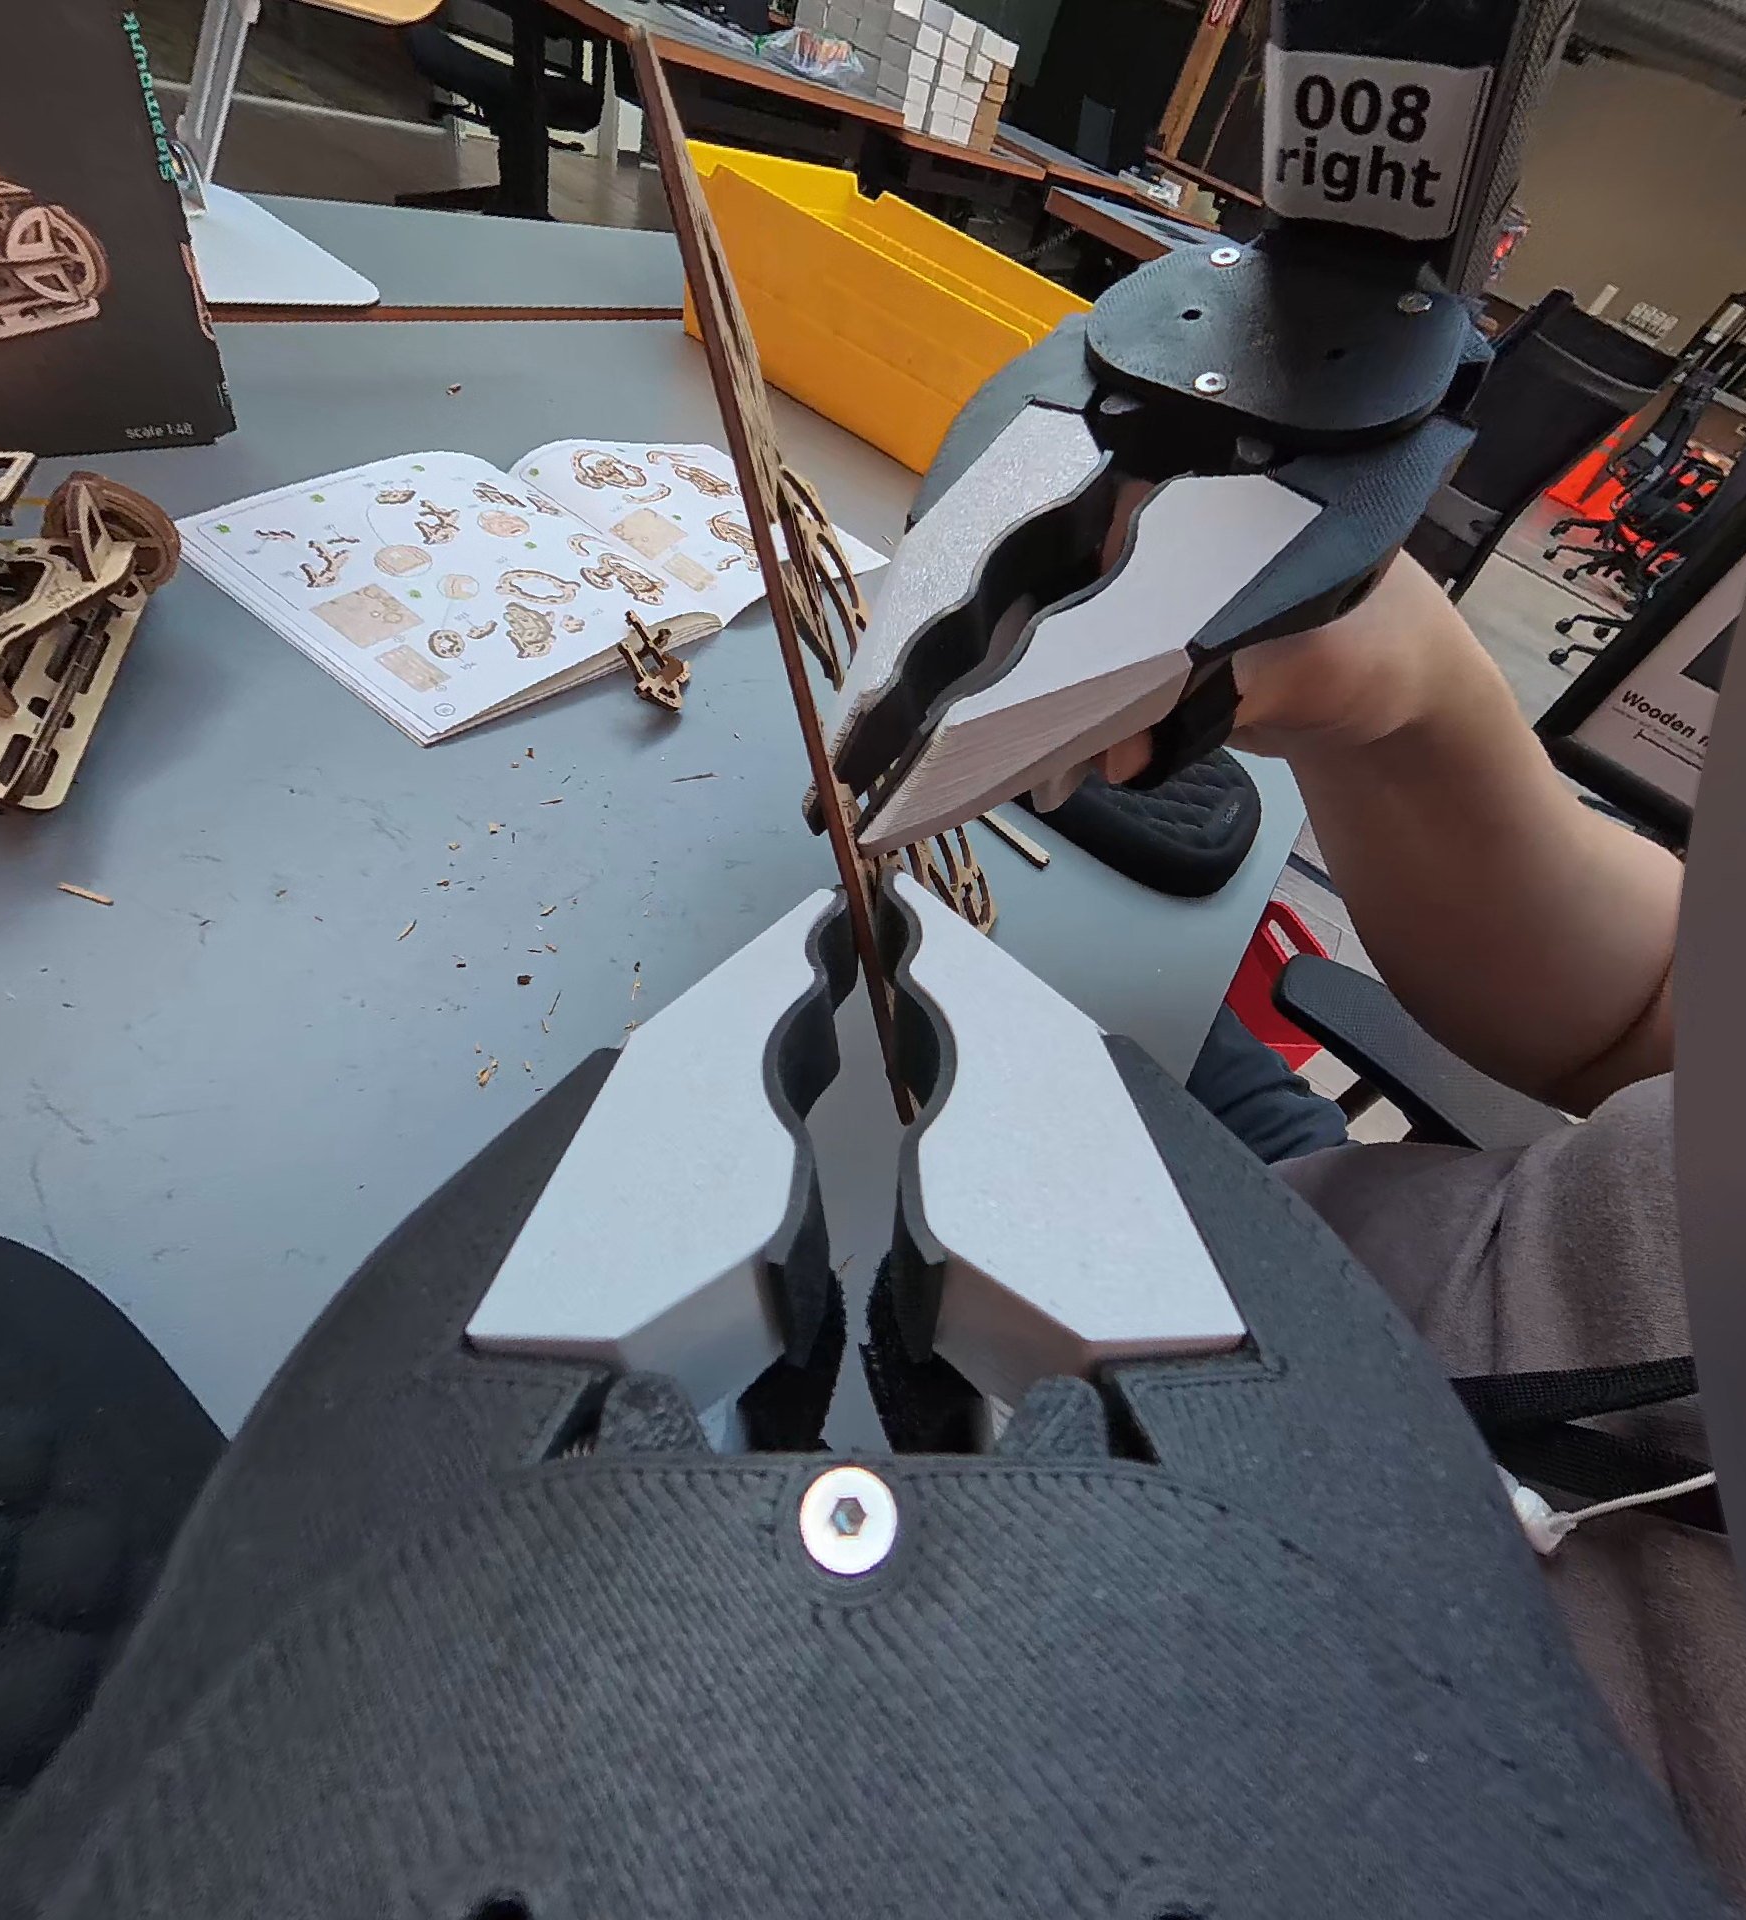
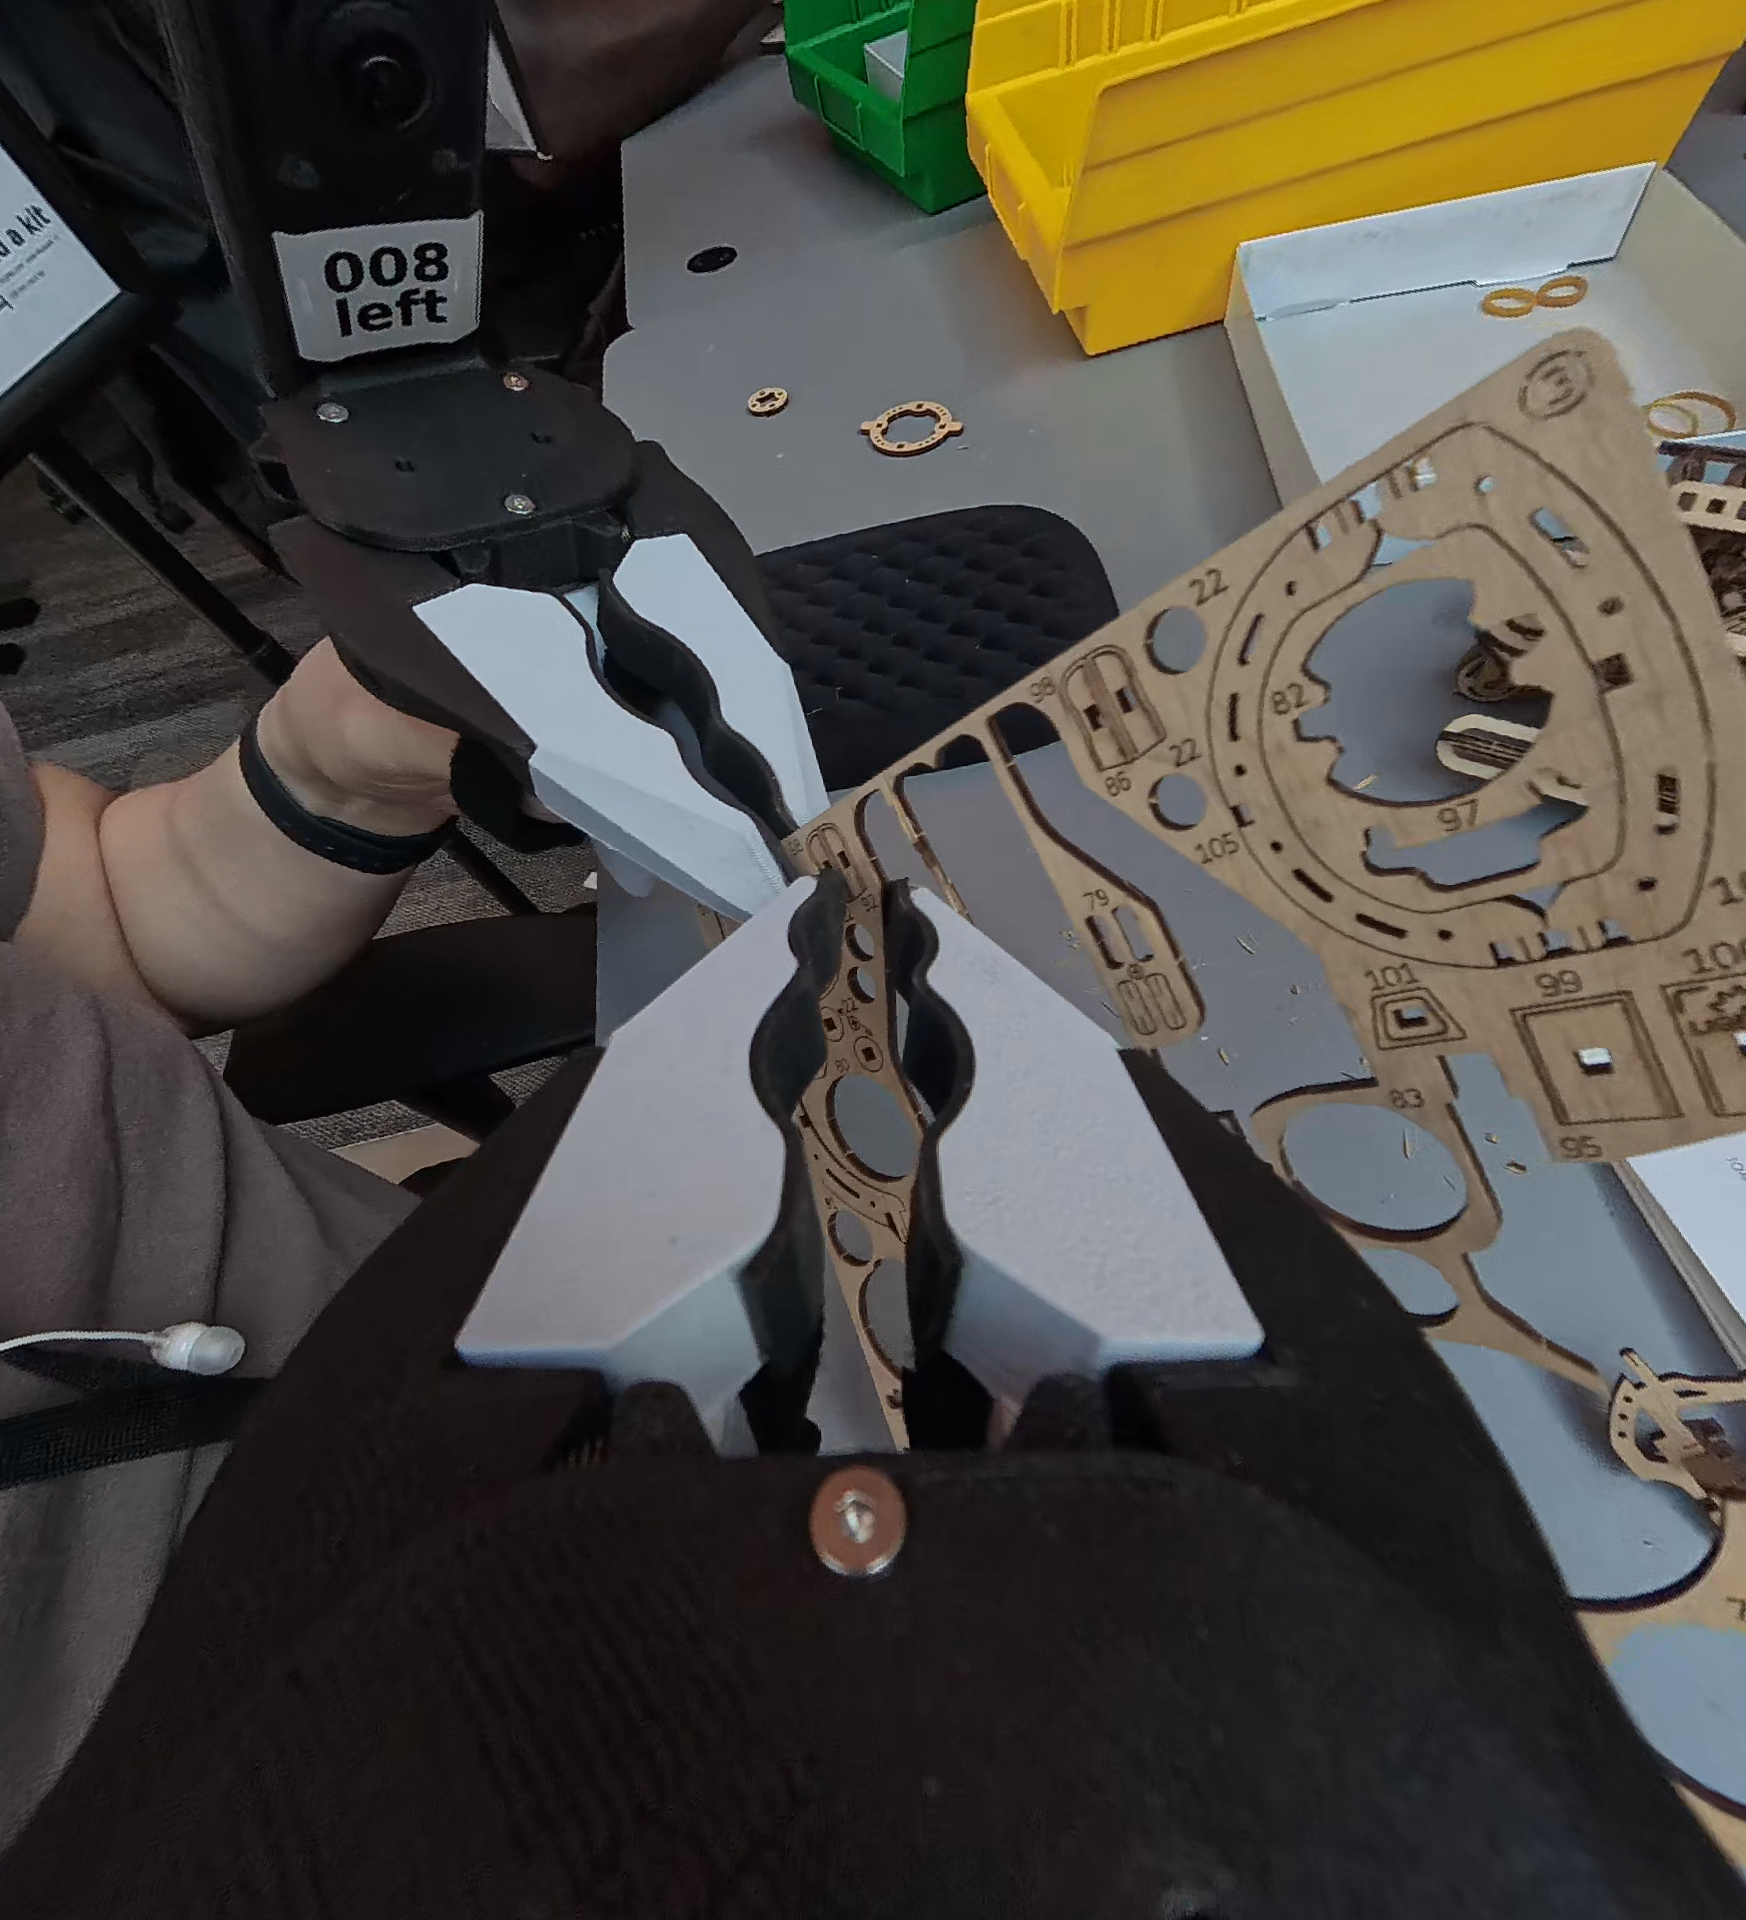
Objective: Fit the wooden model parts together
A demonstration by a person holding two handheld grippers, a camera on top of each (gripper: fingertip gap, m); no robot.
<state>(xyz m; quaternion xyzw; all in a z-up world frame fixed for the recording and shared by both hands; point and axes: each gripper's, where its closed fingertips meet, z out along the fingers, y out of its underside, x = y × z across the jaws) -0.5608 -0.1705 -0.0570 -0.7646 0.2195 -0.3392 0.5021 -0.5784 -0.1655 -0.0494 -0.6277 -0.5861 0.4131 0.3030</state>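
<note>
Plywood parts sheet (image 2: pixel 1471 790) hanging edge-up above the grey table (image 1: pixel 225 1039), pinched by left gripper (image 1: pixel 864 914) and right gripper (image 2: pixel 864 904), both clenching one corner. Risking snapping thin webs if twisting apart.

A grey table (image 1: pixel 277 935) carried the things, flecked with wood chips (image 1: pixel 495 831). In the left wrist view, a booklet (image 1: pixel 474 582) lay open at center; a small wooden piece (image 1: pixel 656 665) sat at its 4 o'clock. A wooden model (image 1: pixel 7 623) stood at 9 o'clock, a dark box (image 1: pixel 58 208) at 11, and a yellow bin (image 1: pixel 848 301) at 1. In the right wrist view, two rings (image 2: pixel 910 428) lay near the bin, beside a green bin (image 2: pixel 879 114).
</note>
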